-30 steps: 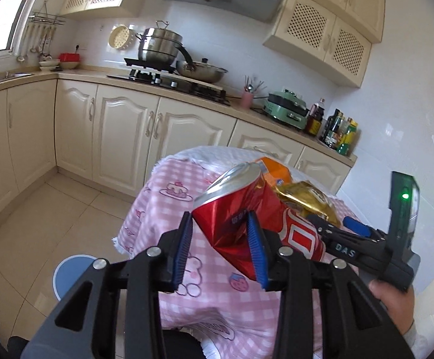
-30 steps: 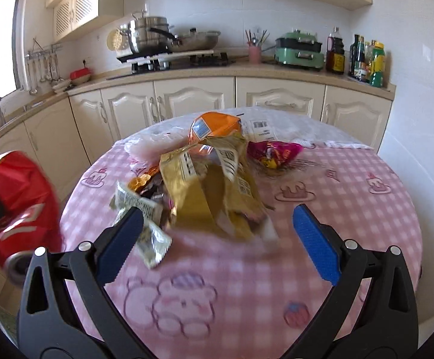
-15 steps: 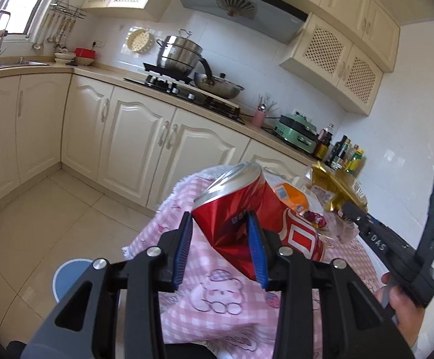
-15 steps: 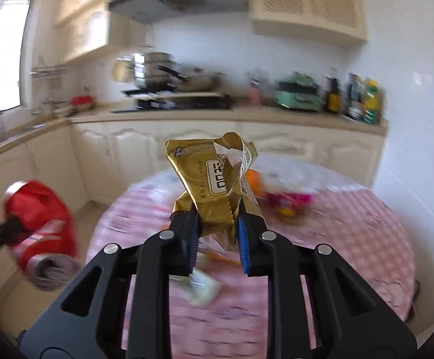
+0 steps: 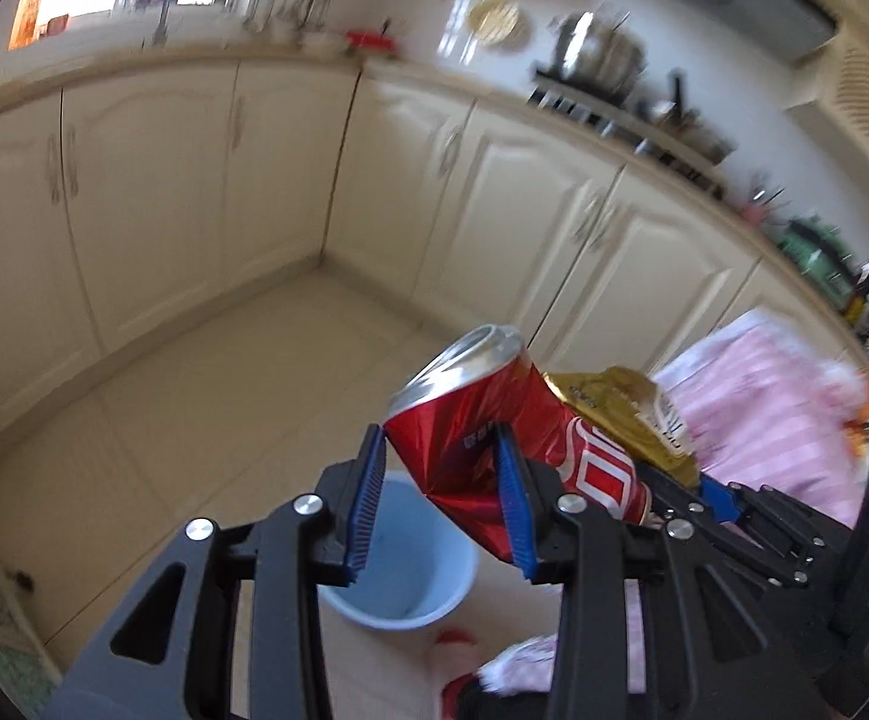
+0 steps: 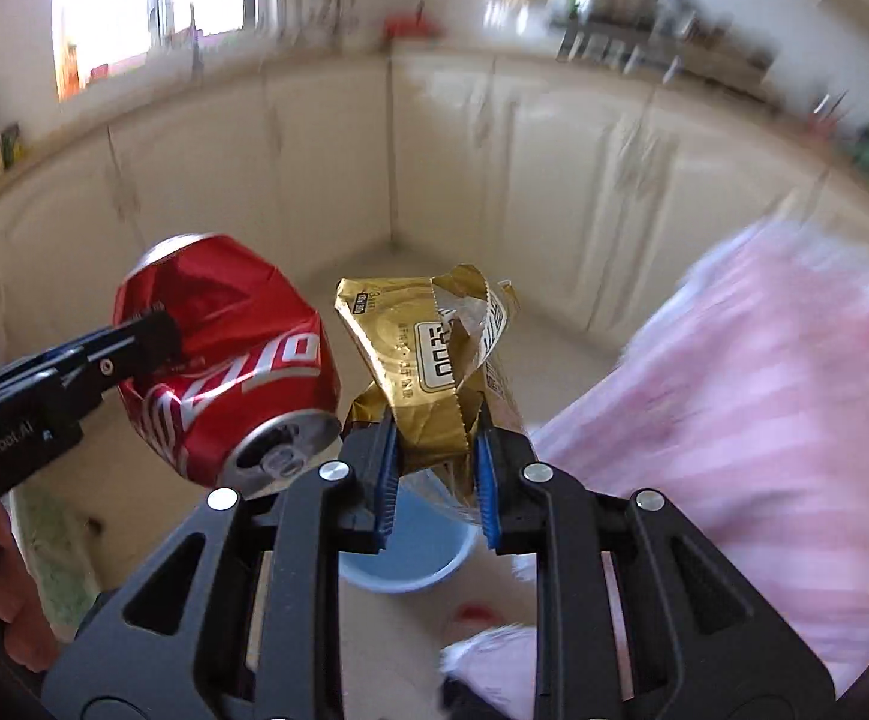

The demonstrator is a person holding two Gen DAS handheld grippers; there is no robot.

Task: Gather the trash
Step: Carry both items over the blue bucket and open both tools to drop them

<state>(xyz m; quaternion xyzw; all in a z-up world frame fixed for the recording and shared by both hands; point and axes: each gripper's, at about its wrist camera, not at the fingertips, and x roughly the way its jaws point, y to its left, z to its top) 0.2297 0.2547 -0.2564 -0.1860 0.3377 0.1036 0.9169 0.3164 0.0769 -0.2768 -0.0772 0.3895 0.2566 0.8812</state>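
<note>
My left gripper is shut on a crushed red can, its silver top tilted up to the left. The same can shows at the left of the right wrist view. My right gripper is shut on a crumpled gold snack wrapper. This wrapper also peeks out behind the can in the left wrist view. Both hang over the floor above a light blue bin, which sits low between the fingers in each view.
A table with a pink checked cloth fills the right side. Cream cabinets wrap the corner behind, over a tiled floor. A green mat lies at the left. A hand grips the left tool.
Both grippers swung left and down, away from the table to above the blue bin. The right gripper shut on the gold wrapper and lifted it off the cloth. The can stays gripped.
</note>
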